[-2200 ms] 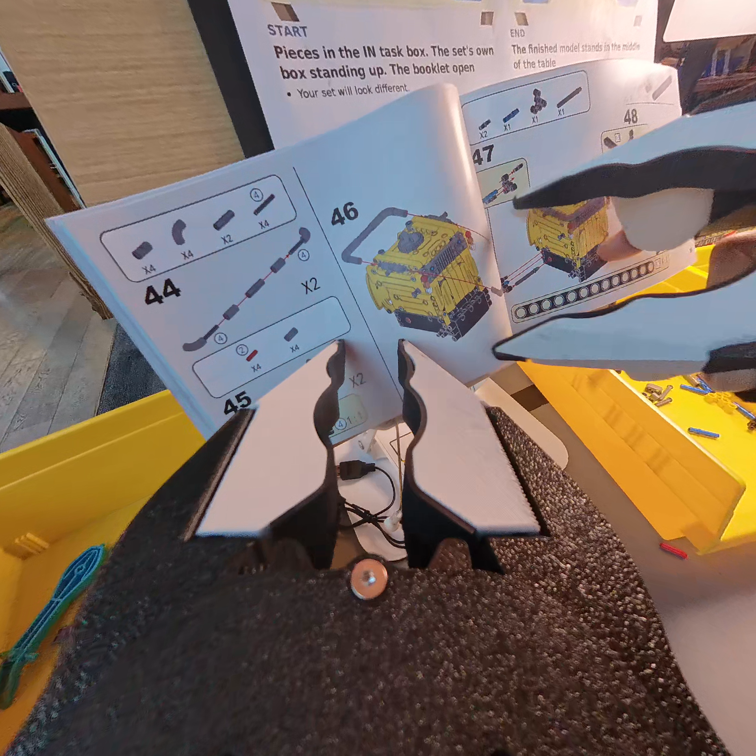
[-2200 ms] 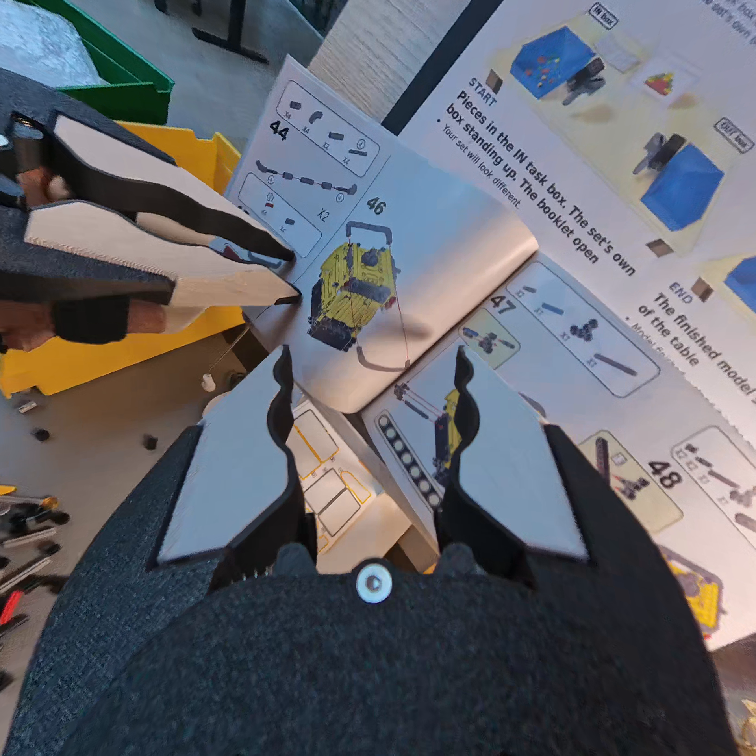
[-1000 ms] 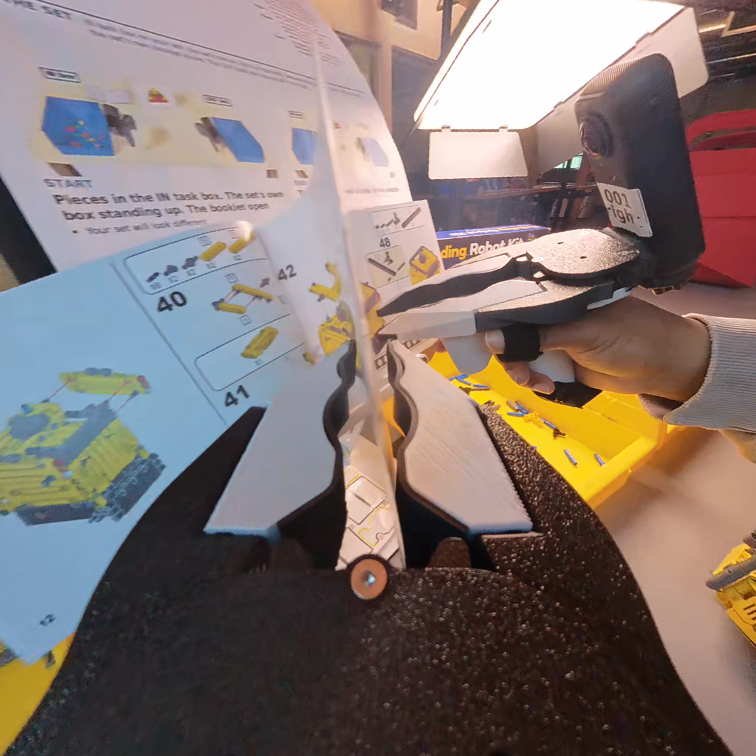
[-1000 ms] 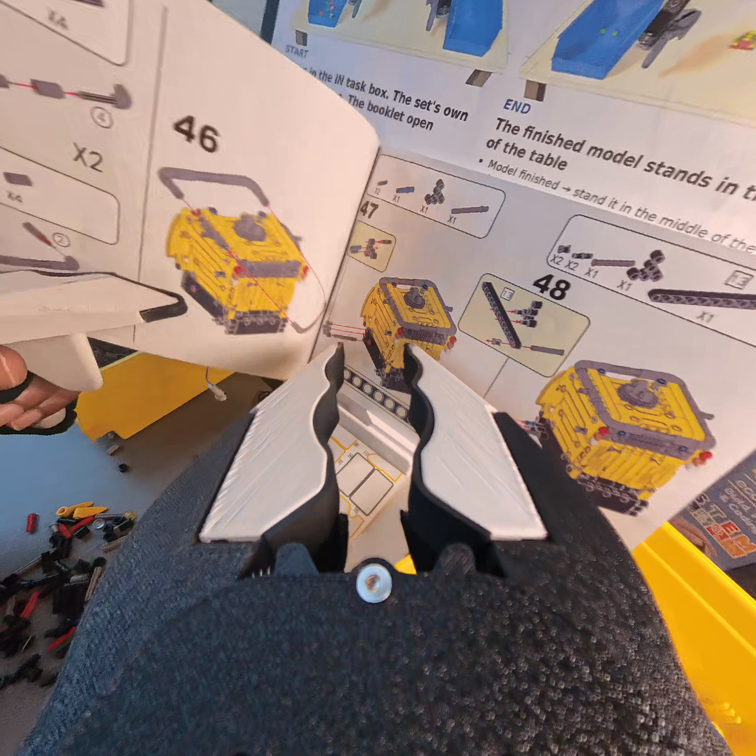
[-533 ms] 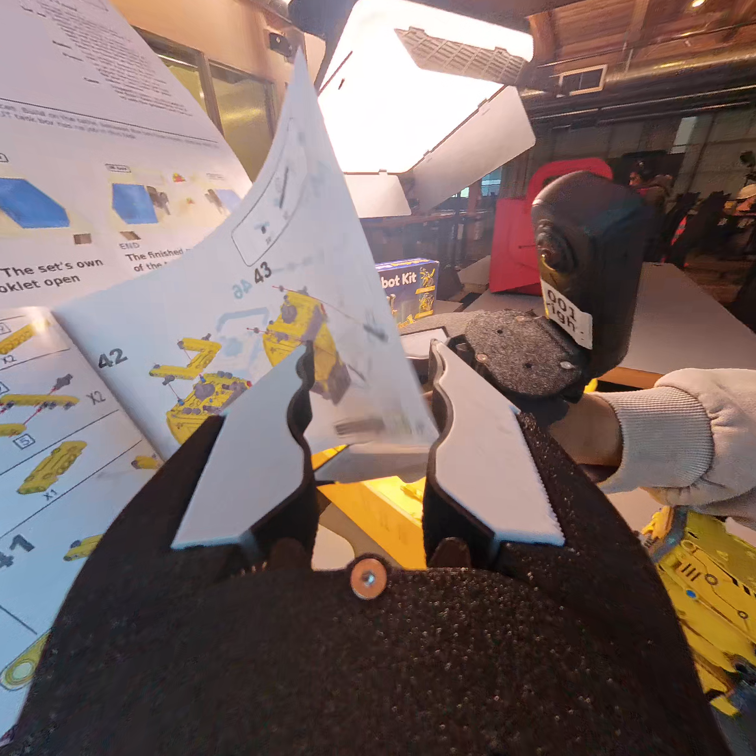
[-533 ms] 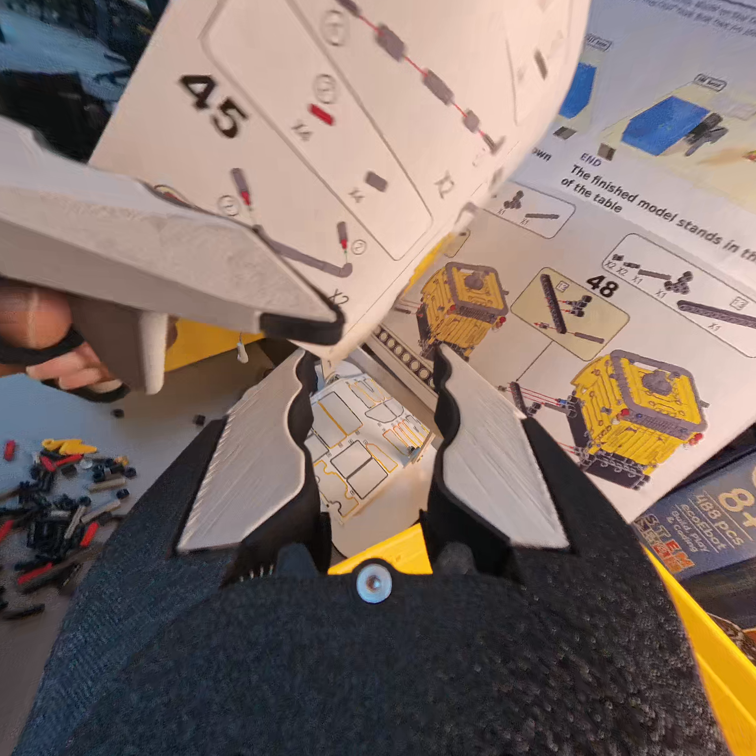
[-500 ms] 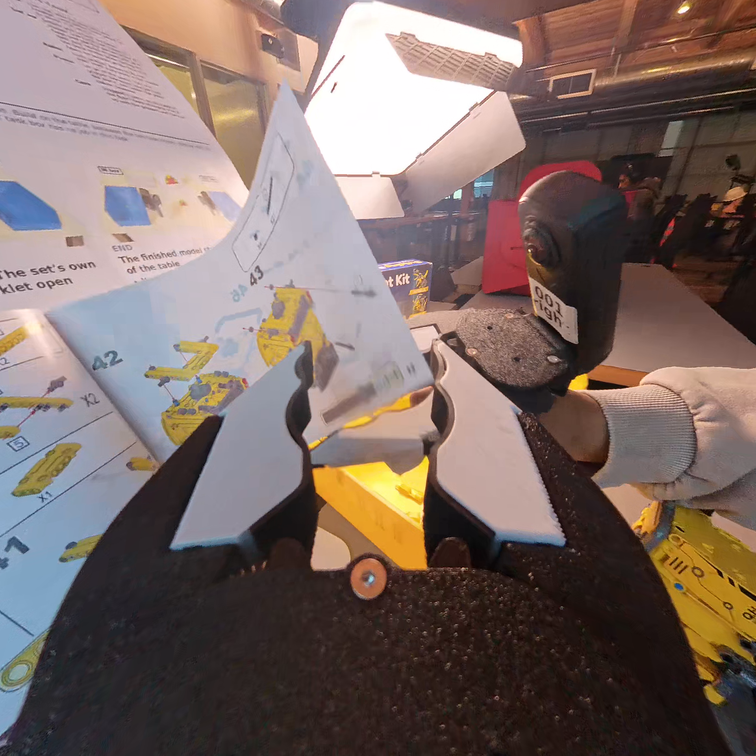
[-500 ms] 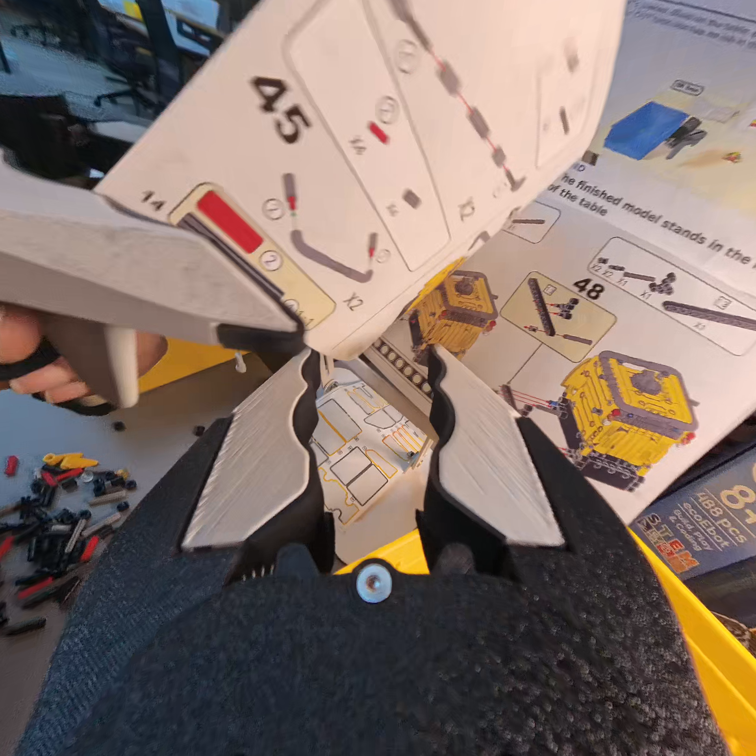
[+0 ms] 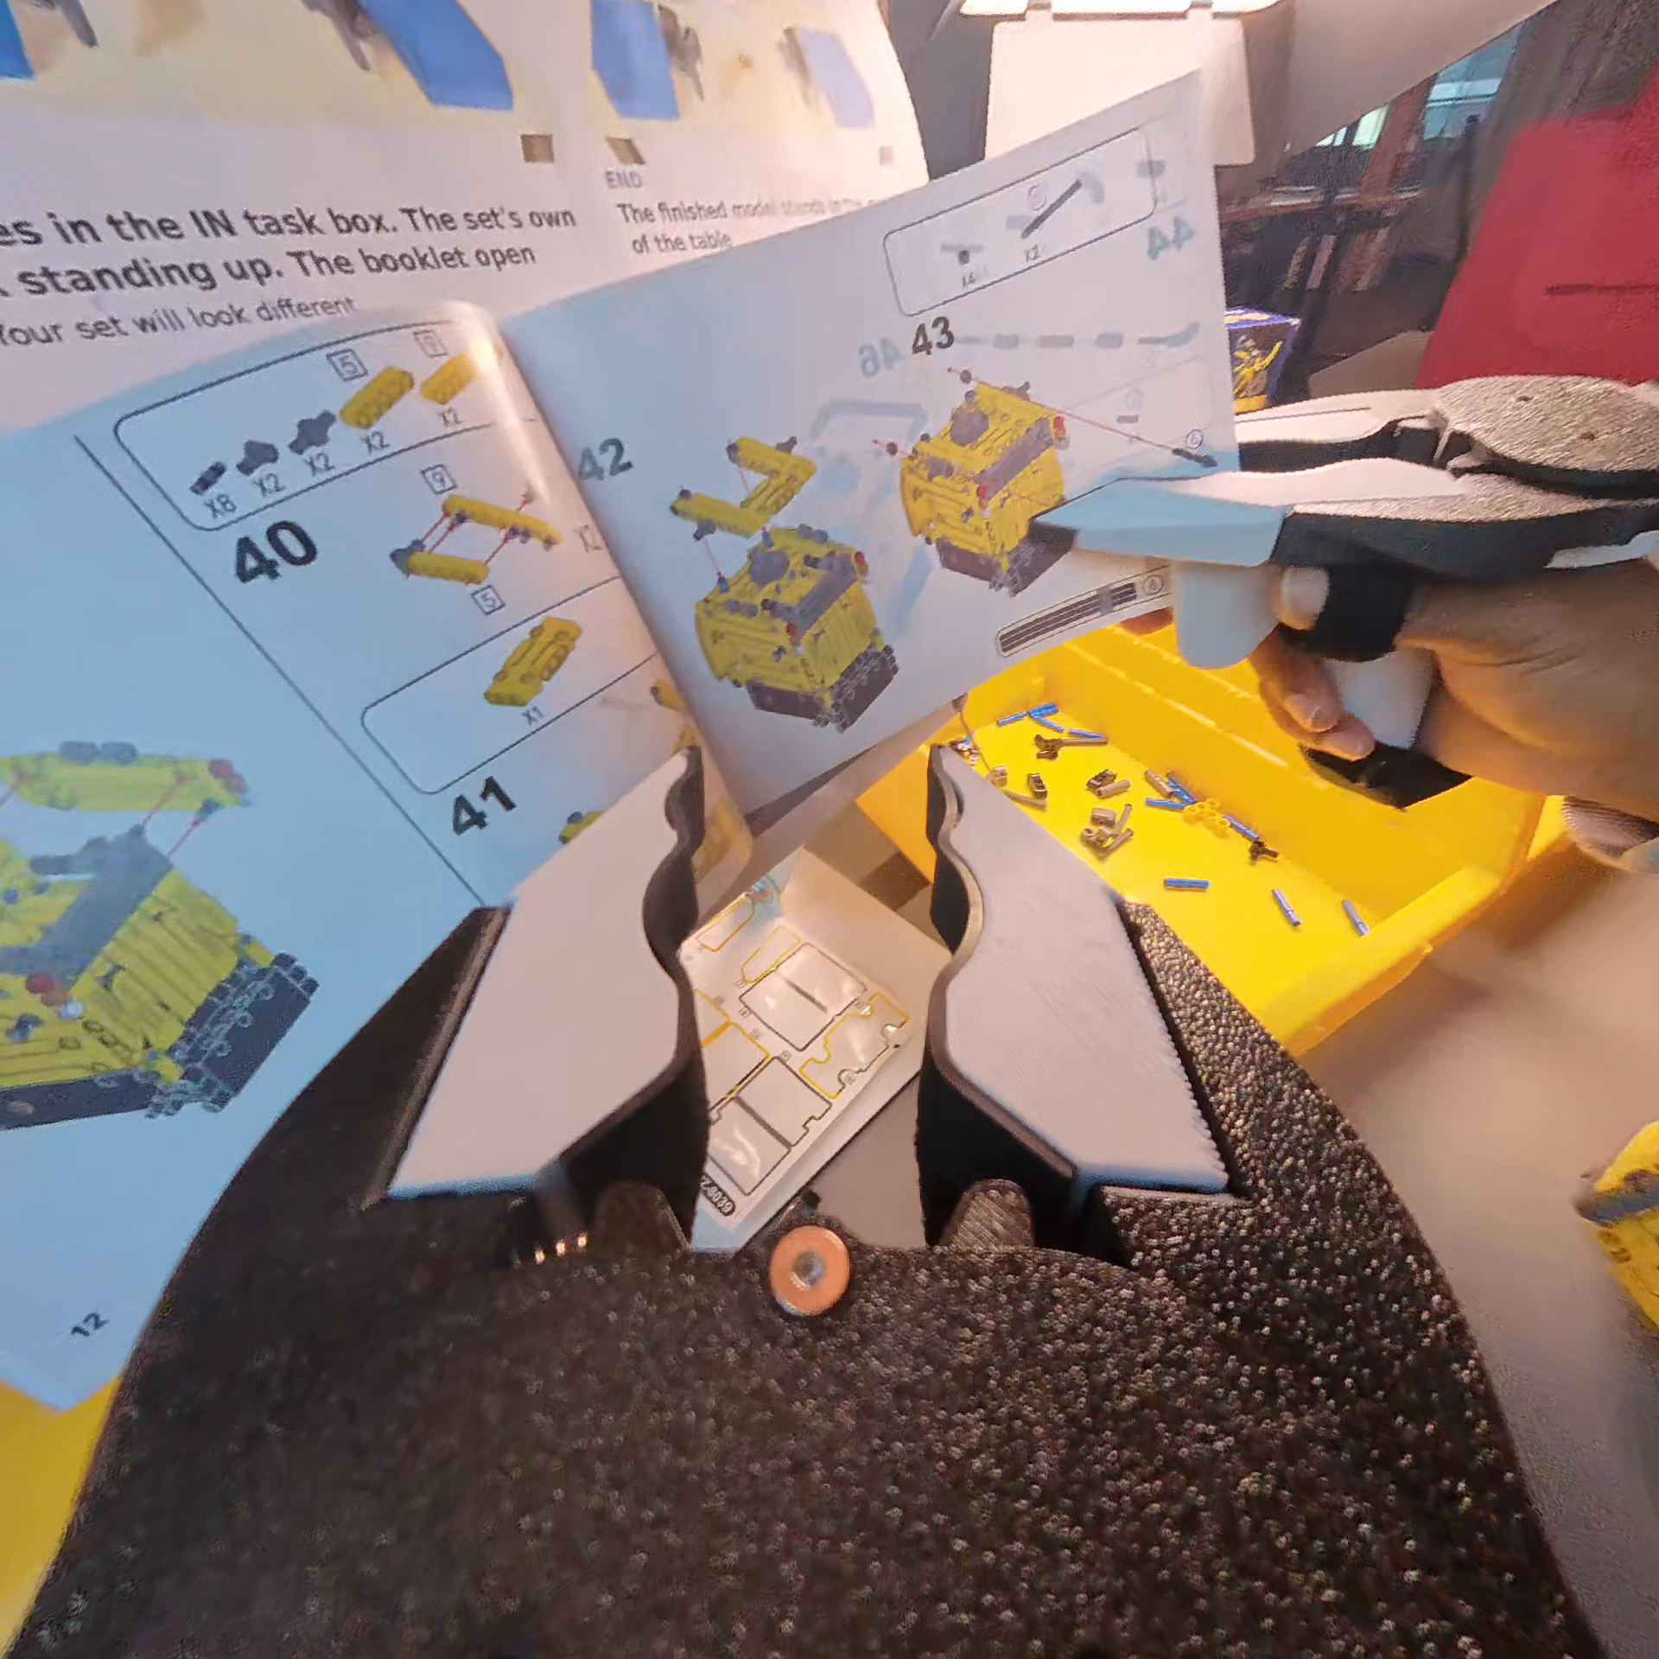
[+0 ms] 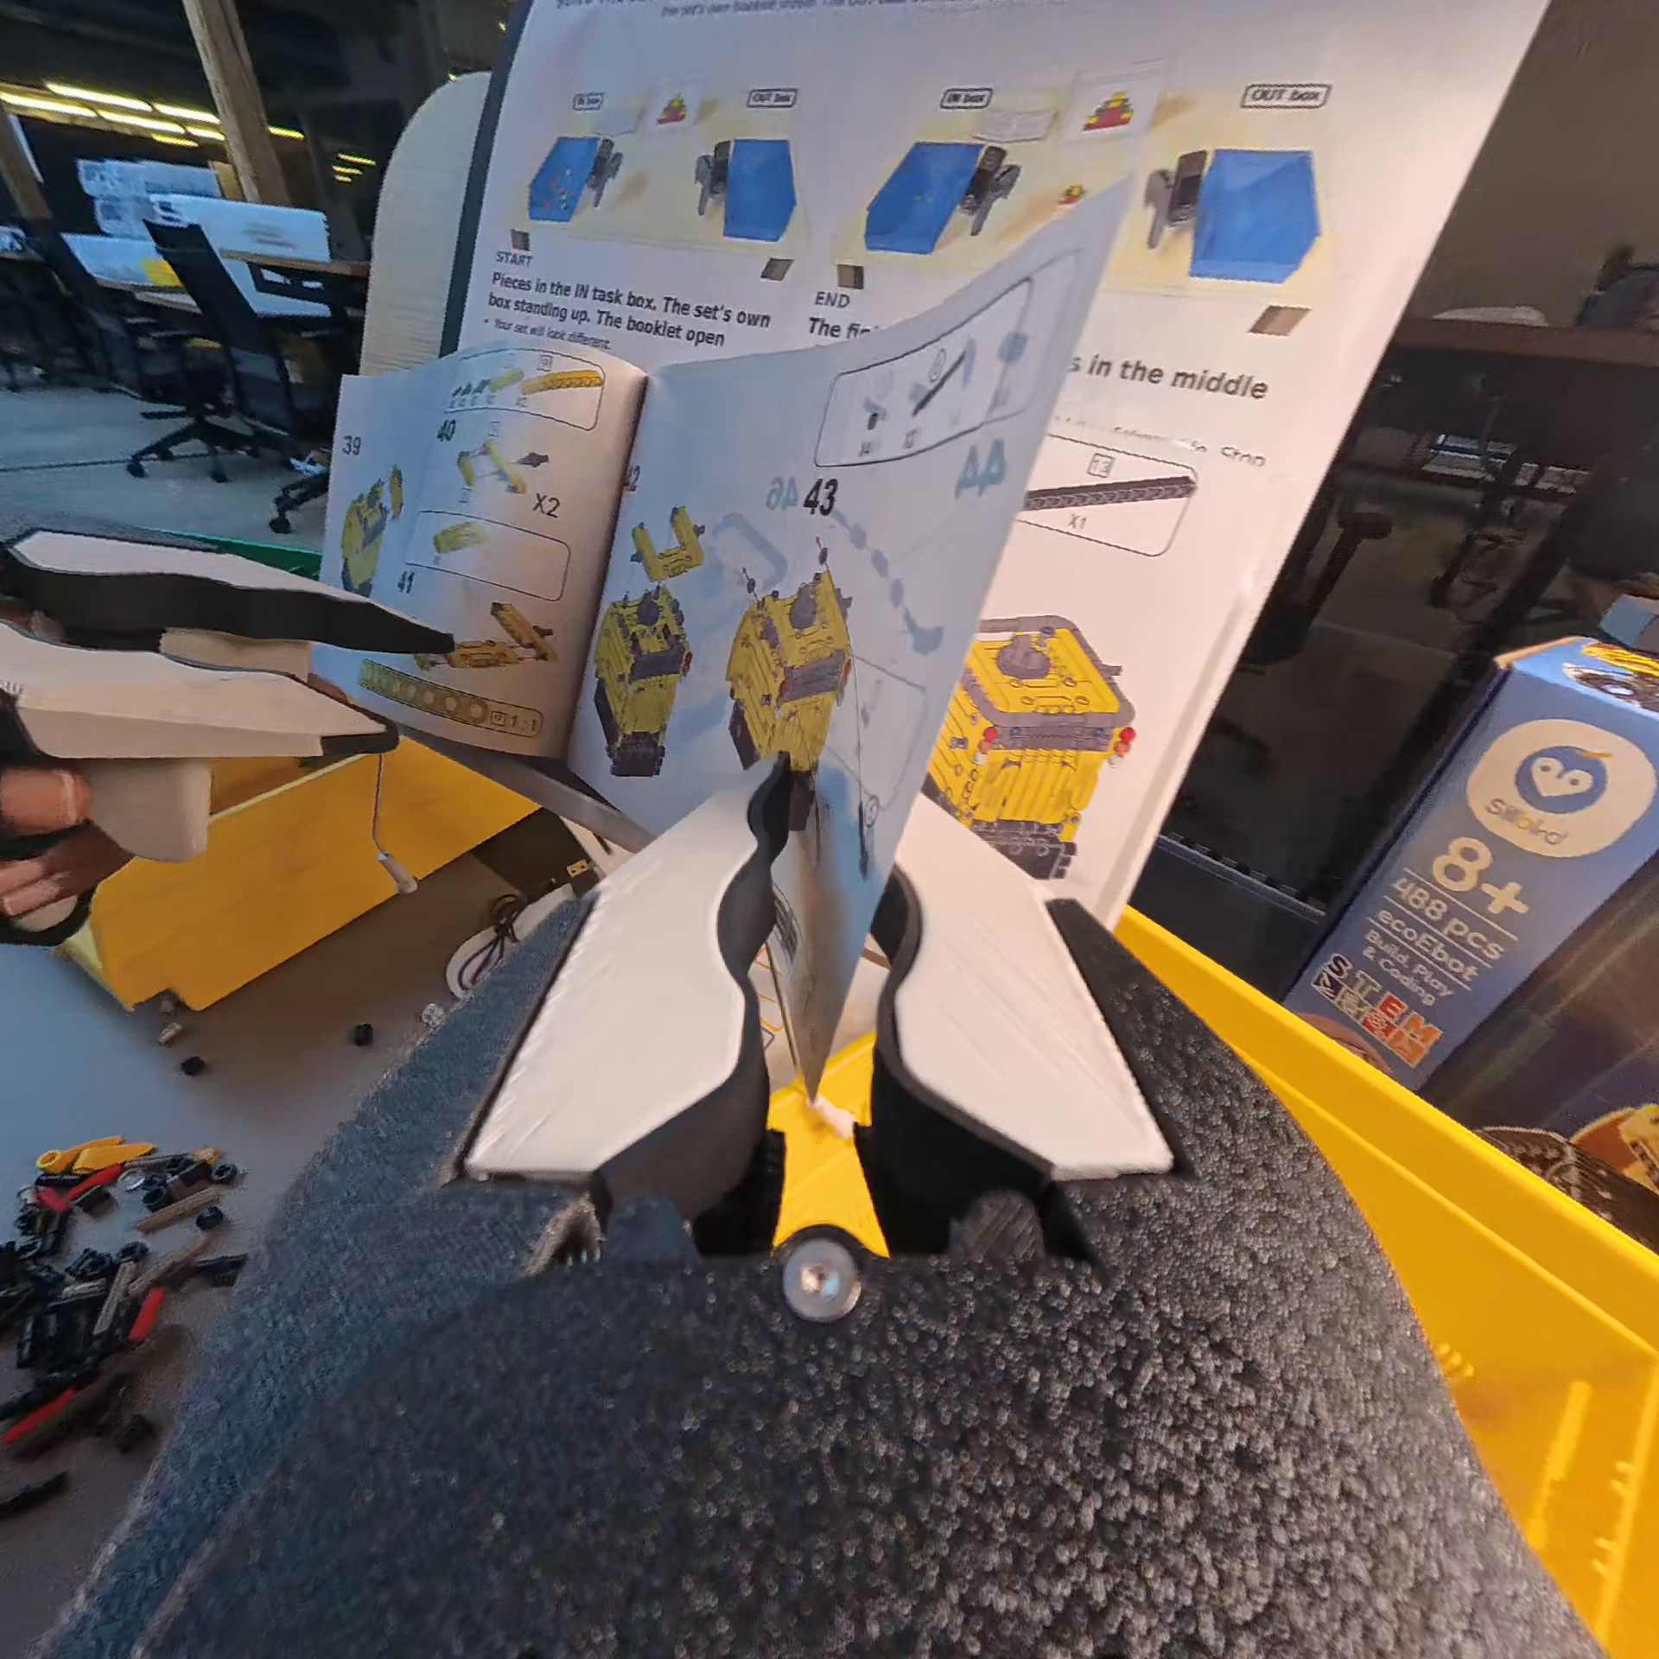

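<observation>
The right gripper [image 10: 821,862] has its jaws closed on the lower corner of a loose page [image 10: 862,574] of the booklet [image 10: 485,548]; the paper runs up from between its fingers and curls over toward the left. Under that gripper is a yellow bin [image 10: 1347,1194], and to its right stands a blue box [image 10: 1472,862]. Down to its left, dark and red pieces [image 10: 81,1257] lie scattered on the table [image 10: 296,1041].

The left gripper [image 9: 812,781] hangs with its jaws apart and nothing between them, its tips just below the booklet's [image 9: 296,574] bottom edge. Straight under the gap lies a sticker sheet [image 9: 790,1014]. To its right a yellow tray [image 9: 1257,862] holds small blue and grey pins [image 9: 1113,808]. Above the tray the right gripper [image 9: 1059,530] pinches the page [image 9: 898,503] by its right edge, with a hand [image 9: 1508,691] on its handle. Behind the booklet stands a large white poster [image 9: 377,179] with blue pictures.
</observation>
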`<state>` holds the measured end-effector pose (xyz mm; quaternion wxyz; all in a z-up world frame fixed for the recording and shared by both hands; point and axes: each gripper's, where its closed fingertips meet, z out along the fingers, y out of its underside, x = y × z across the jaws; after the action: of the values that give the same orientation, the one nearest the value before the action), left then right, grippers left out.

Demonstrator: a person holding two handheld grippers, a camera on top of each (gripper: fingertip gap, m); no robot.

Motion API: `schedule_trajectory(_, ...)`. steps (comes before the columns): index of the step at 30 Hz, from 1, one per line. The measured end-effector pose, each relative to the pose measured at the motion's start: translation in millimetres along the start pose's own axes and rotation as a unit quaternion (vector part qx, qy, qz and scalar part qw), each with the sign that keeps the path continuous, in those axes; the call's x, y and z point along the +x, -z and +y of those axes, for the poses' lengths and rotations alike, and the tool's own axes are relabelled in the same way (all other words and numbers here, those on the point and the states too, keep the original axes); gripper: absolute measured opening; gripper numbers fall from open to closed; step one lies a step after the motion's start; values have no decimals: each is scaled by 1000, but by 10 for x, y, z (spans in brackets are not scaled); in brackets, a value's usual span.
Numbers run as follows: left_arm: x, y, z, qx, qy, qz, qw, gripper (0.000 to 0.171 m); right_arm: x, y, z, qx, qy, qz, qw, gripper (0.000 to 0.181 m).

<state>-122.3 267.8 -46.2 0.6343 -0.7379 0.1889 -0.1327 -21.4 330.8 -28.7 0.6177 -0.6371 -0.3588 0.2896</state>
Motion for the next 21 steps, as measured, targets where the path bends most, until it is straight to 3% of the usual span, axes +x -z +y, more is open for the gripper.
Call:
schedule_trajectory(3,-160,-27,68,-6,-16,-37,999,50,121,44,23,-4,-1,13,1000,7)
schedule_trajectory(12,-262,-45,120,-17,-20,-47,999,47,300,76,143,-29,0,45,999,5)
schedule_trajectory(17,-138,-49,-63,-3,-62,-51,997,43,422,54,175,-36,-12,60,997,5)
schedule_trajectory(19,-7,-126,-122,-11,-89,-34,995,30,446,27,179,-42,-3,67,997,4)
schedule_trajectory(21,118,-263,-141,-37,-114,-17,993,26,536,2,229,-66,9,97,993,5)
